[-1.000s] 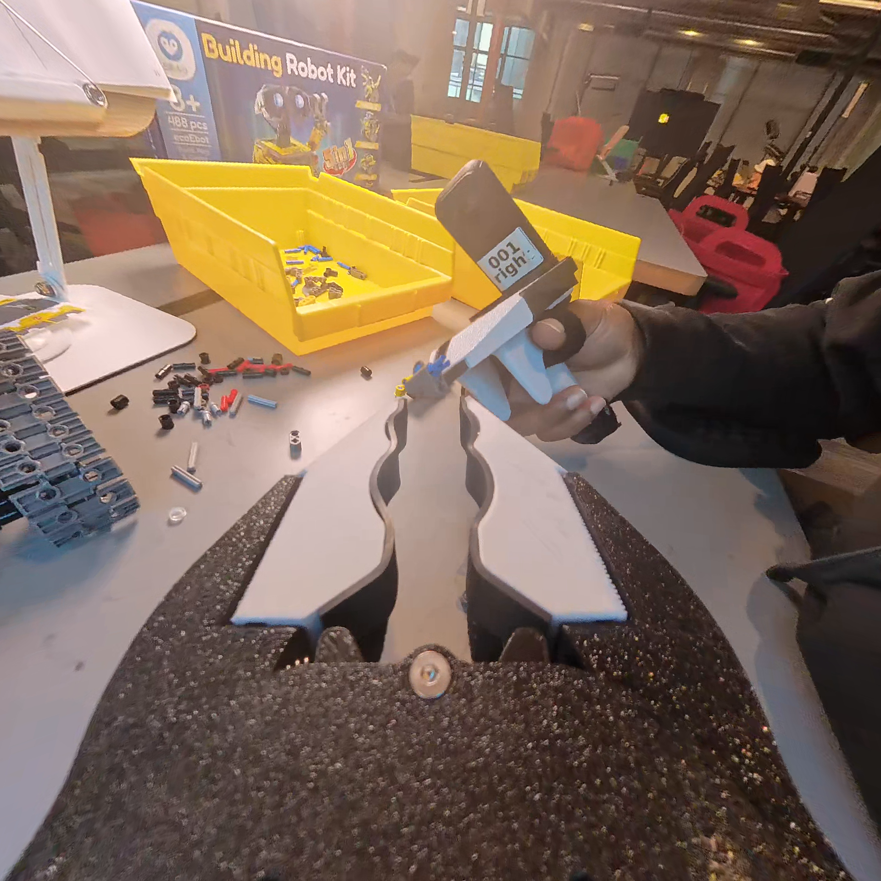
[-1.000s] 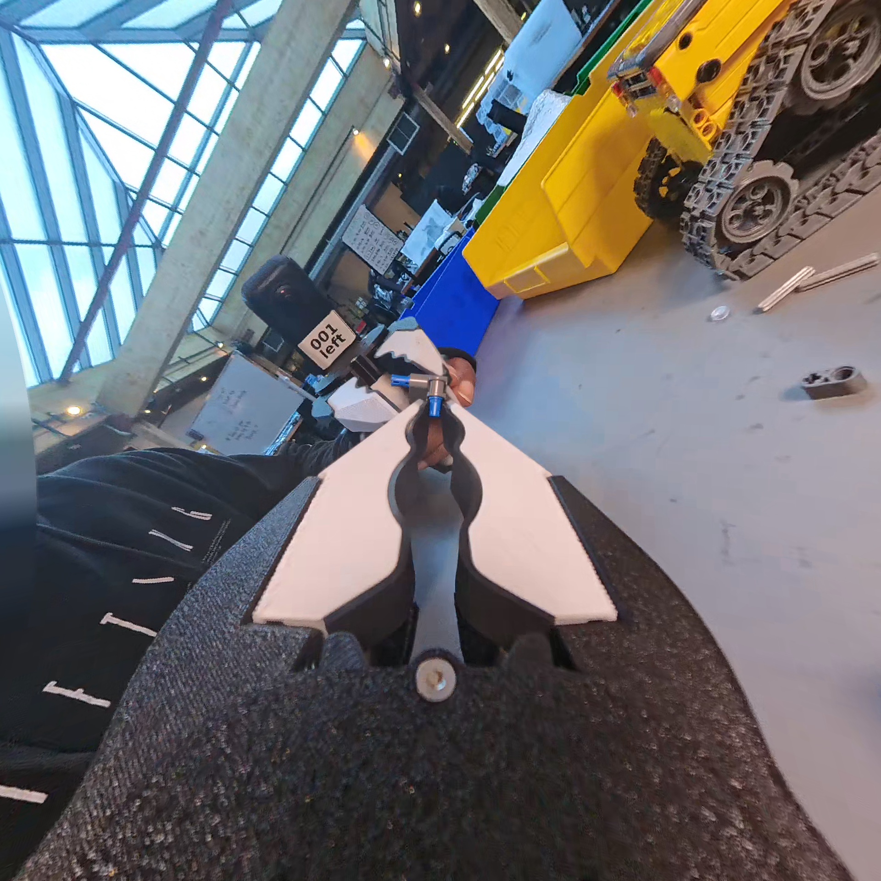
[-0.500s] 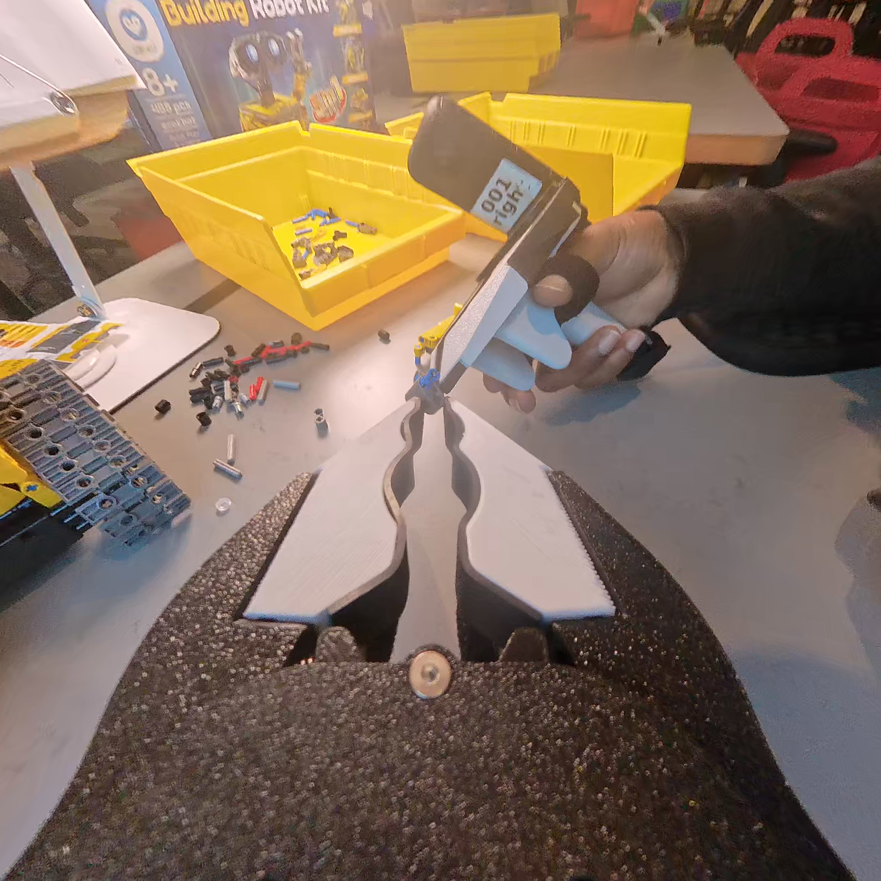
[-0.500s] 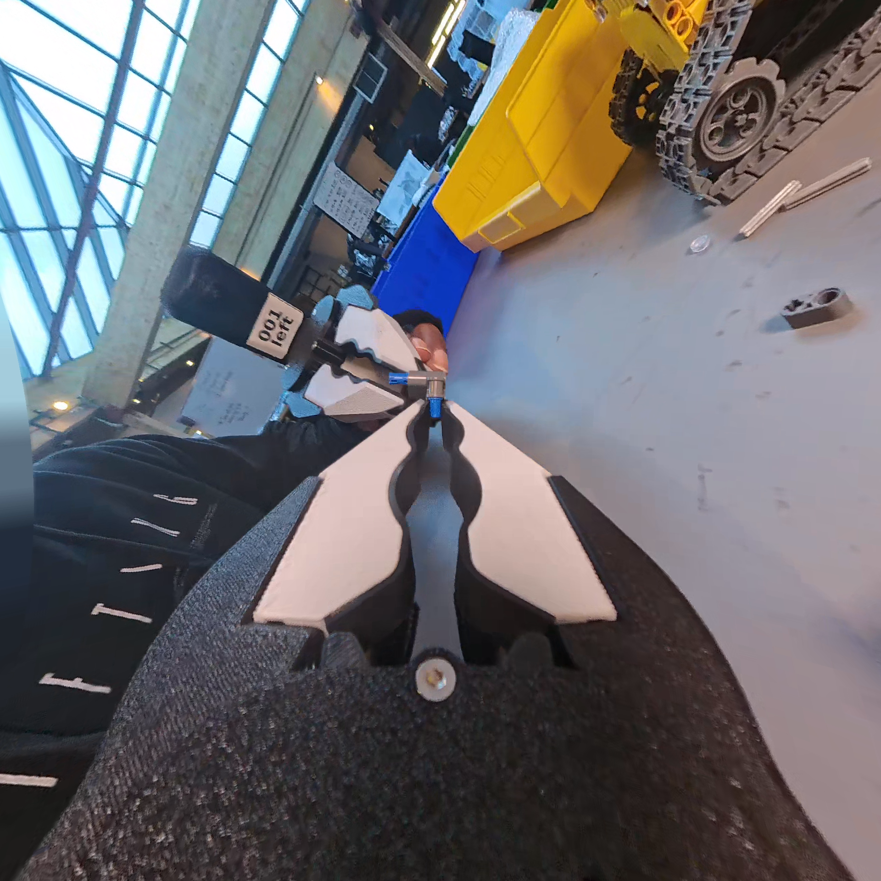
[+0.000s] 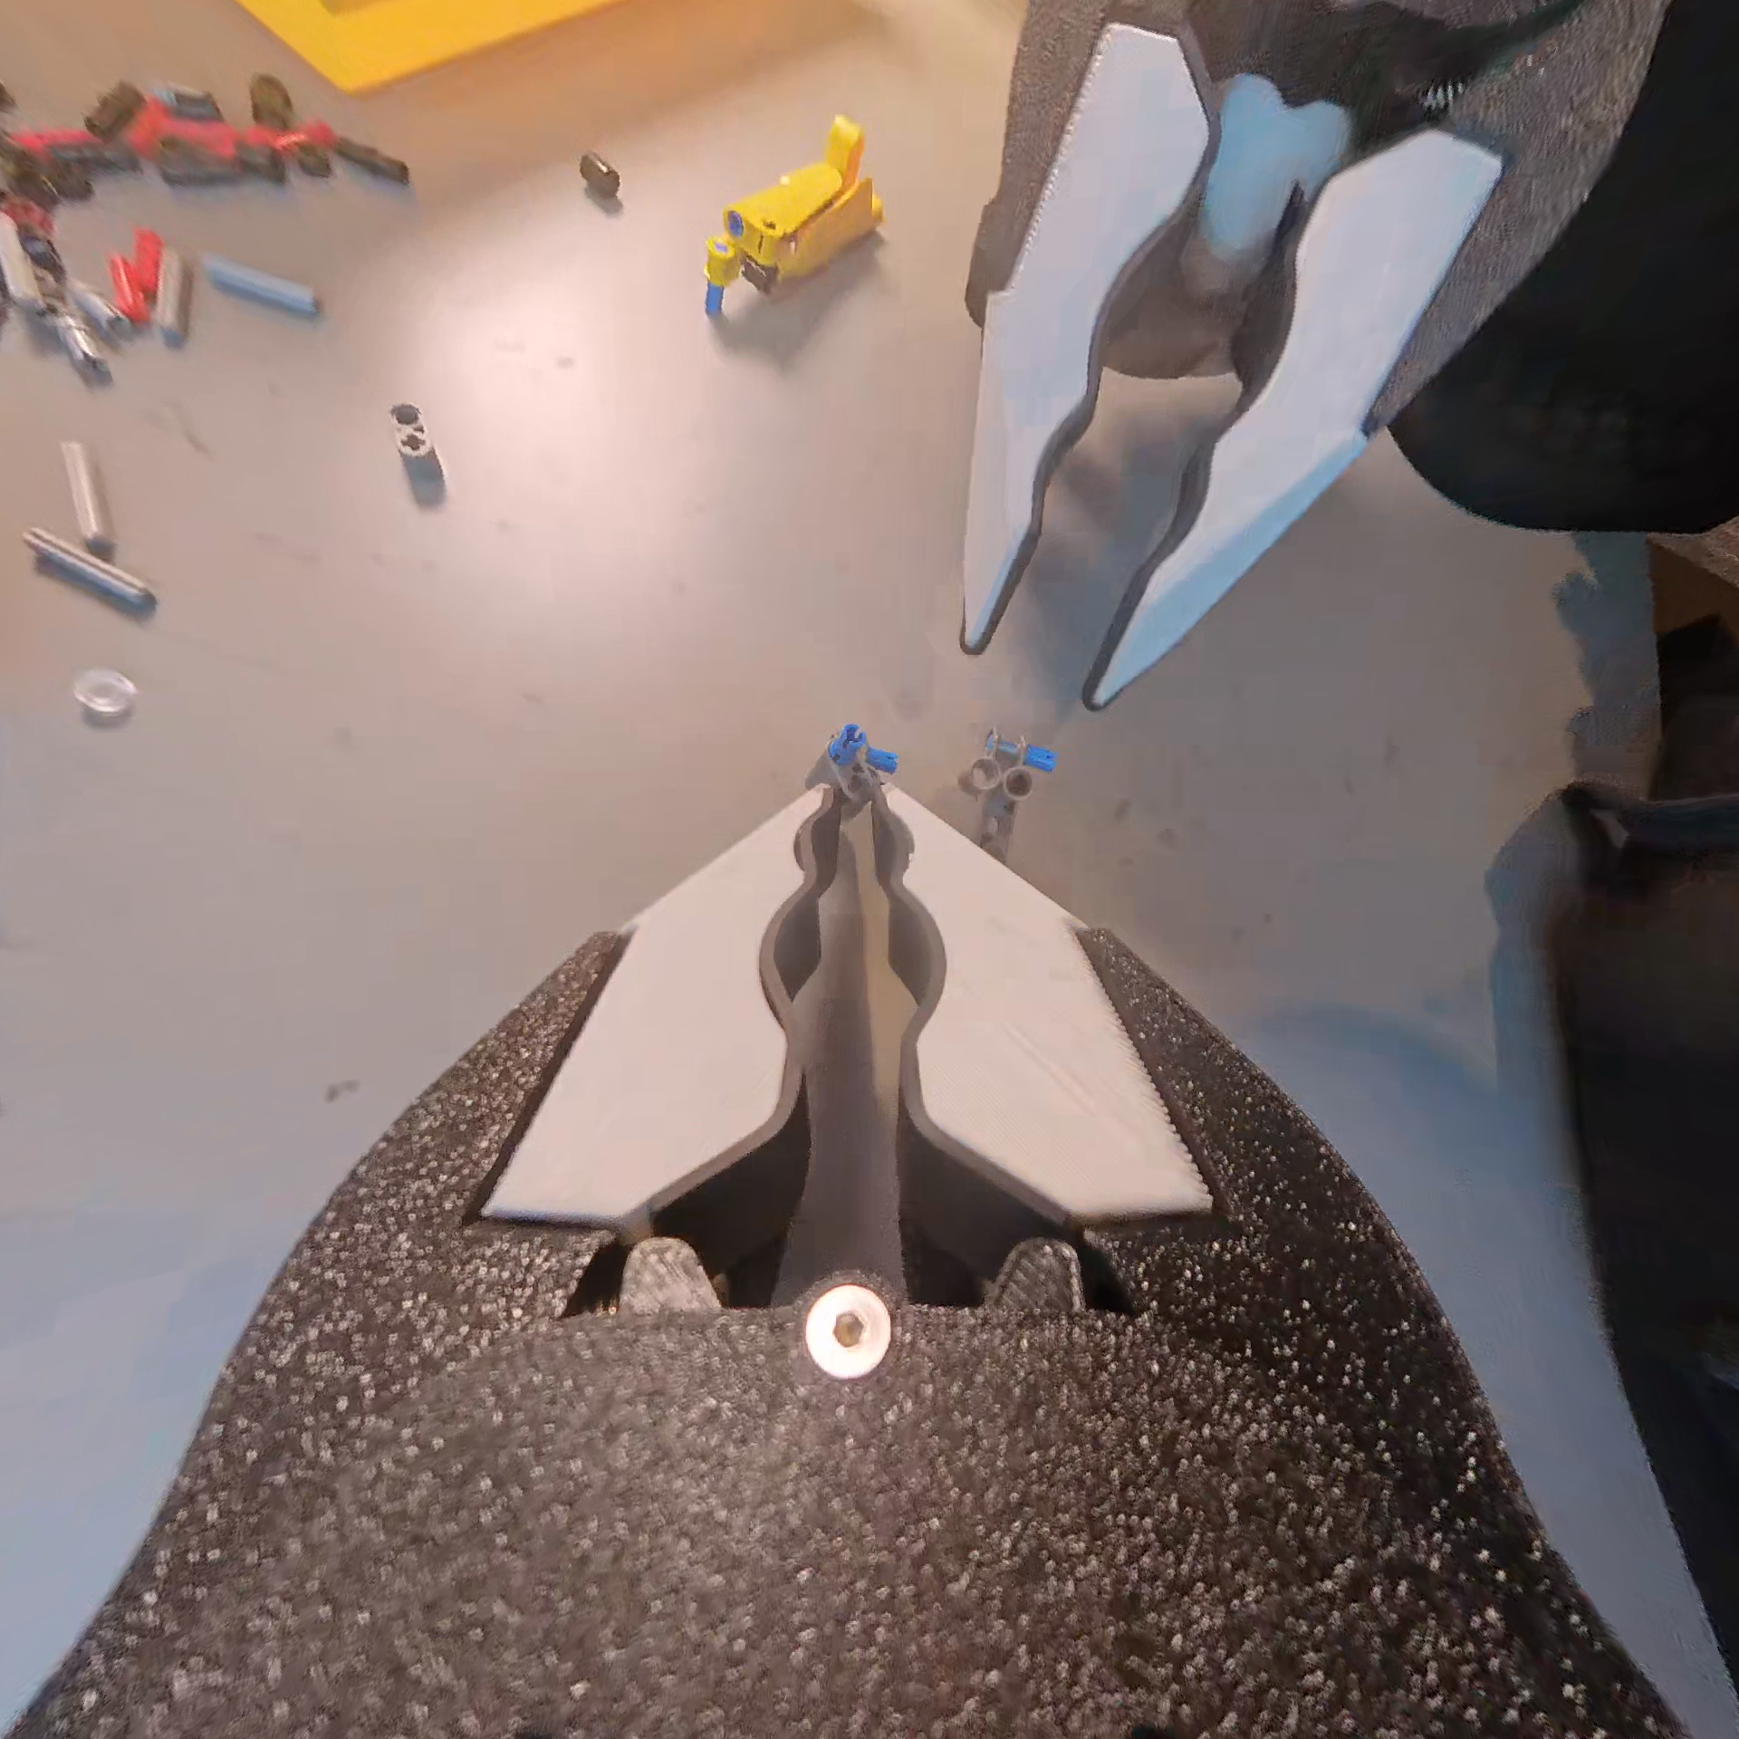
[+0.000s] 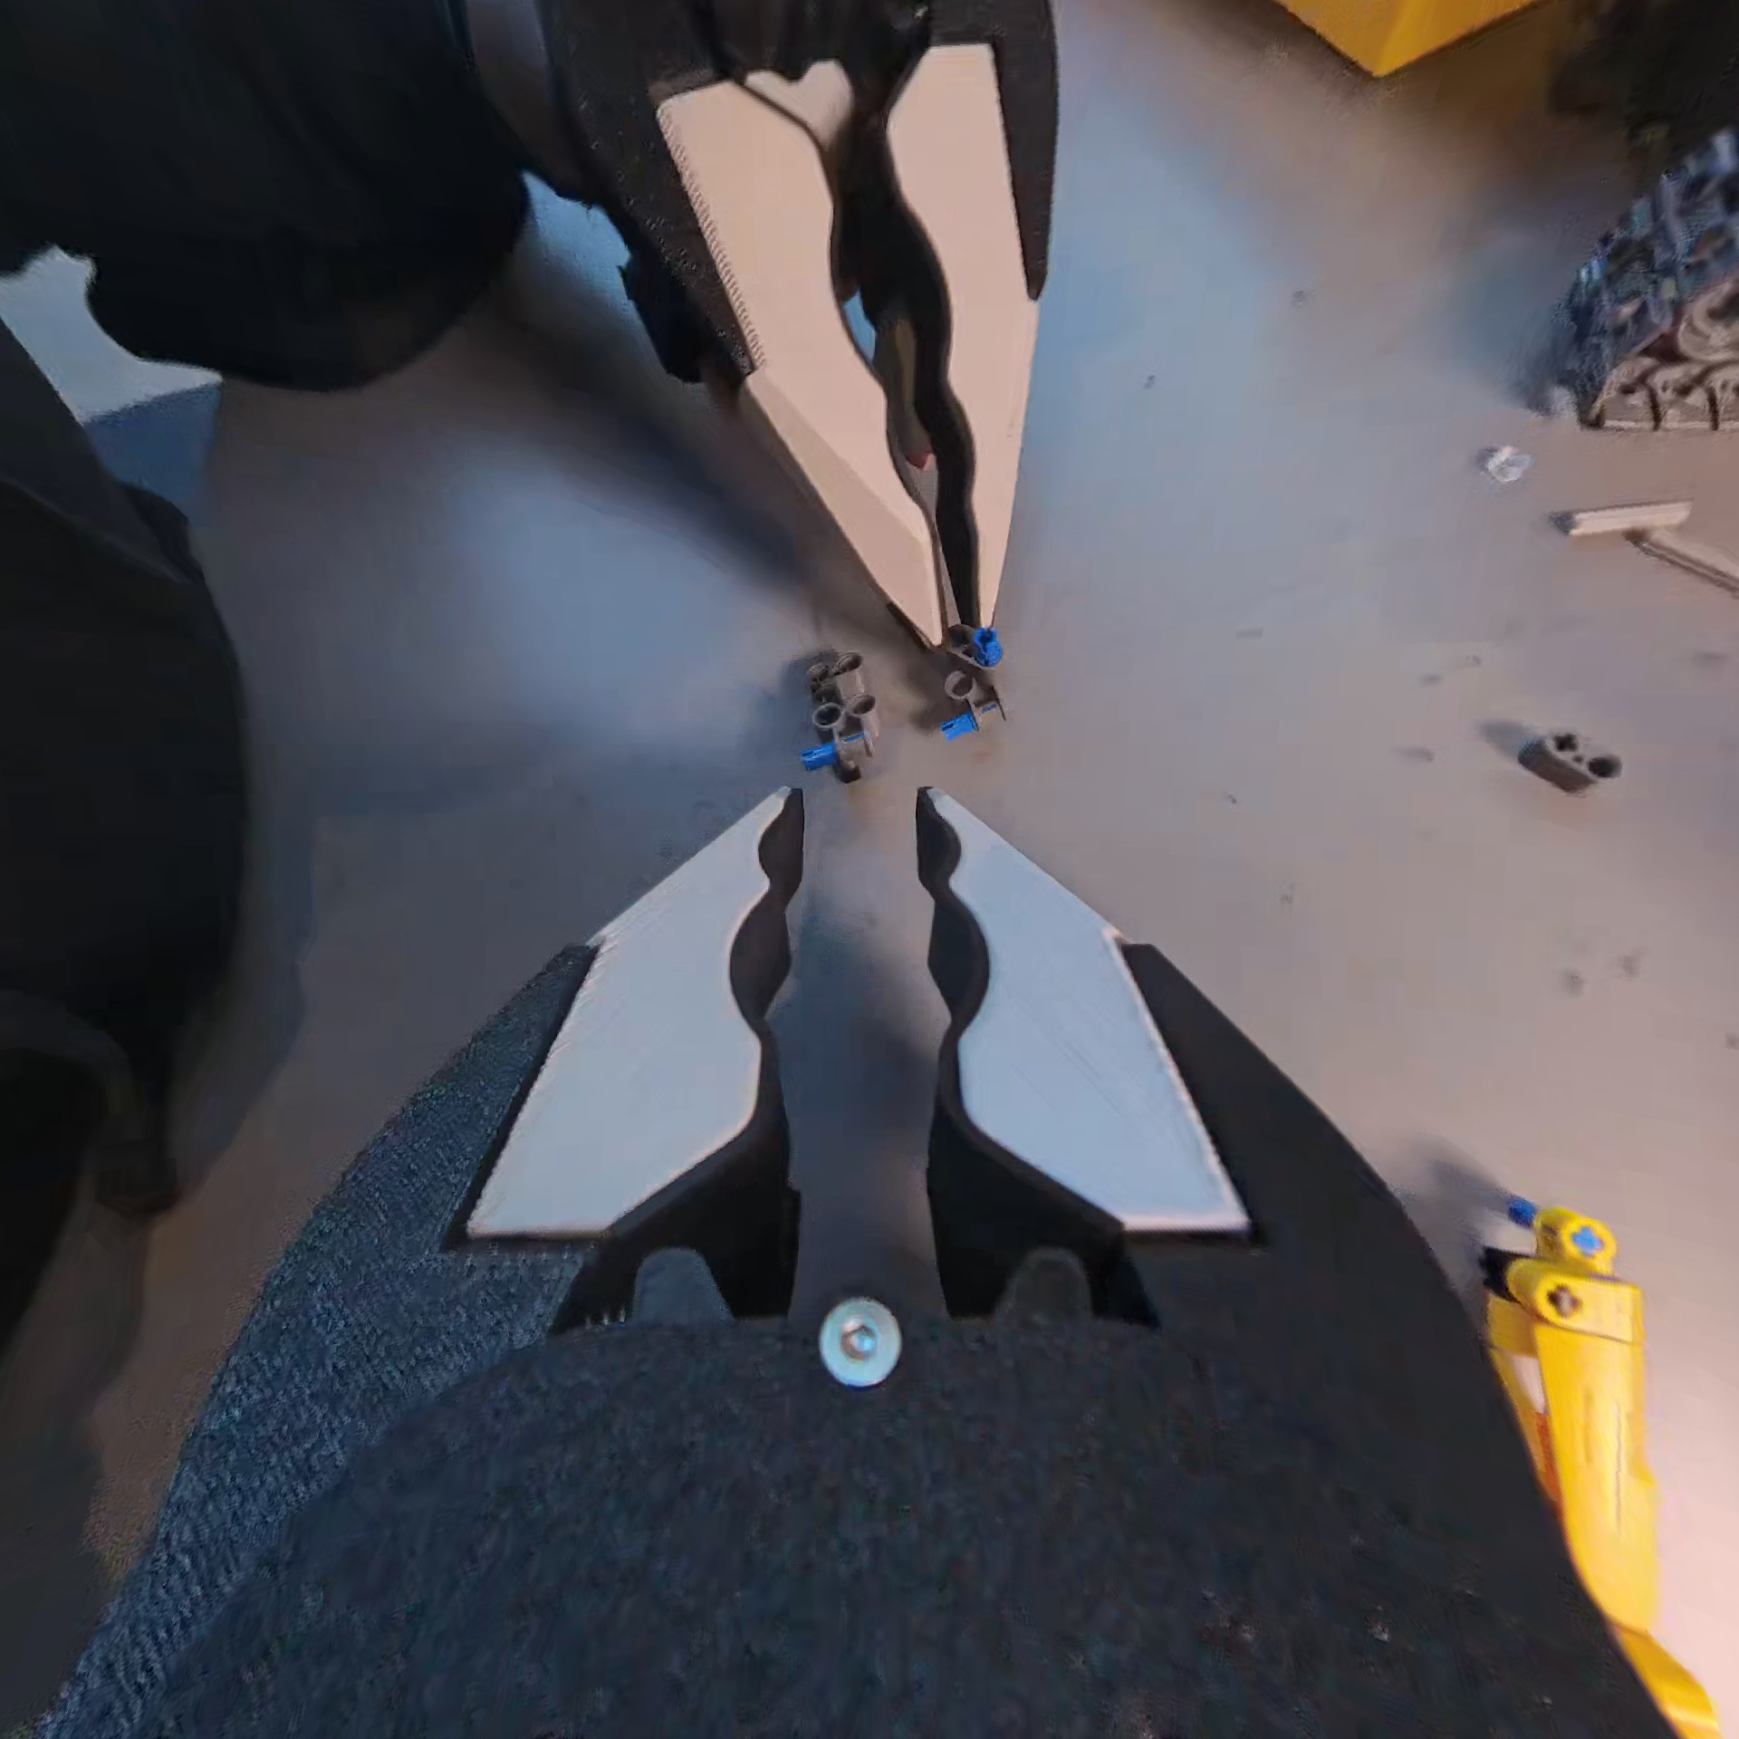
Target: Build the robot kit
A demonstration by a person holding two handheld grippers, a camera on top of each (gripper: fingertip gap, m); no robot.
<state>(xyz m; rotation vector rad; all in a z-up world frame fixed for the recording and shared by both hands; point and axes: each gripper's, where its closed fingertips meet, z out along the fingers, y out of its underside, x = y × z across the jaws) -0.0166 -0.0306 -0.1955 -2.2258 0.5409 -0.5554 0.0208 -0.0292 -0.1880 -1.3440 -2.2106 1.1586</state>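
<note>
My left gripper [image 5: 854, 789] is clamped at its fingertips on a small grey plastic connector with blue pins [image 5: 854, 758], low over the grey tabletop [image 5: 470, 847]. My right gripper [image 6: 858, 792] has its fingers spread apart, holding nothing. Just beyond its tips, a second grey connector with a blue pin [image 6: 840, 715] lies on the table beside the held one. A yellow plastic brick assembly [image 5: 795, 226] lies farther off; loose red, black and grey pins [image 5: 113, 216] are scattered well apart.

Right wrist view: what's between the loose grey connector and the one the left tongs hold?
Only bare table between loose connector and held connector; right wrist view shows it.
</note>
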